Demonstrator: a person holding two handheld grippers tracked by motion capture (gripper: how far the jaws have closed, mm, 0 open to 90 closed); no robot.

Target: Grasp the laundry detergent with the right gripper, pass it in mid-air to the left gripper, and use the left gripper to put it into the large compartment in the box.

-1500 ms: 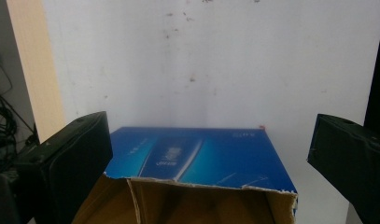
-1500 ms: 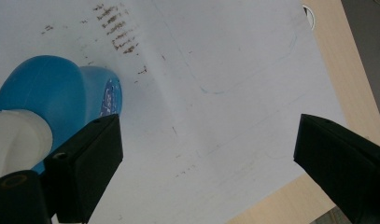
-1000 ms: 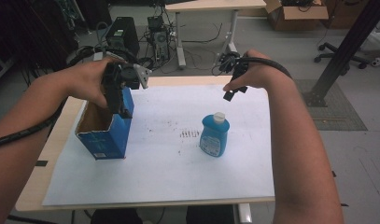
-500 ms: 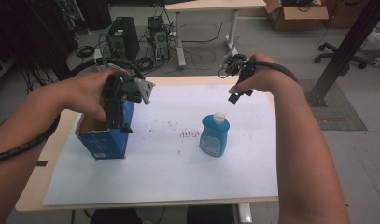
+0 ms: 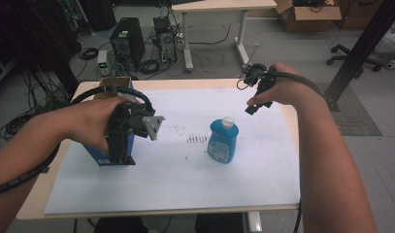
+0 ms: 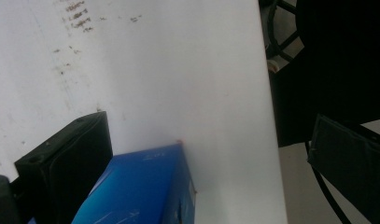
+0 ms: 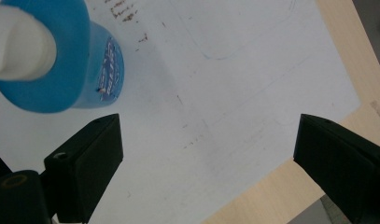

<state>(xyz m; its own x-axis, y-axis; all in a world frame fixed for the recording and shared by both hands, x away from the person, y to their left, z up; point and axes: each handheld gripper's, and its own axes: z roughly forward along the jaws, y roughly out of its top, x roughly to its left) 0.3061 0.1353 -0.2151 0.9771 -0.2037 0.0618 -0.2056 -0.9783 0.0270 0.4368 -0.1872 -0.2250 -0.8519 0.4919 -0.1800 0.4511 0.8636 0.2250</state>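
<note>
At the left of the high view, the left gripper [image 5: 122, 145] is seen reaching down over the near end of the blue box [image 5: 102, 156], and in the left gripper view its jaws are spread, one beside the box [image 6: 141, 186], the other well clear, nothing clamped. Past it, near the frame's middle, the blue bottle [image 5: 222, 141] stands upright on the white sheet [image 5: 185, 179]. Farthest, at upper right, the right gripper [image 5: 253, 107] is held above the sheet, jaws wide and empty, the bottle [image 7: 52, 60] apart from them.
</note>
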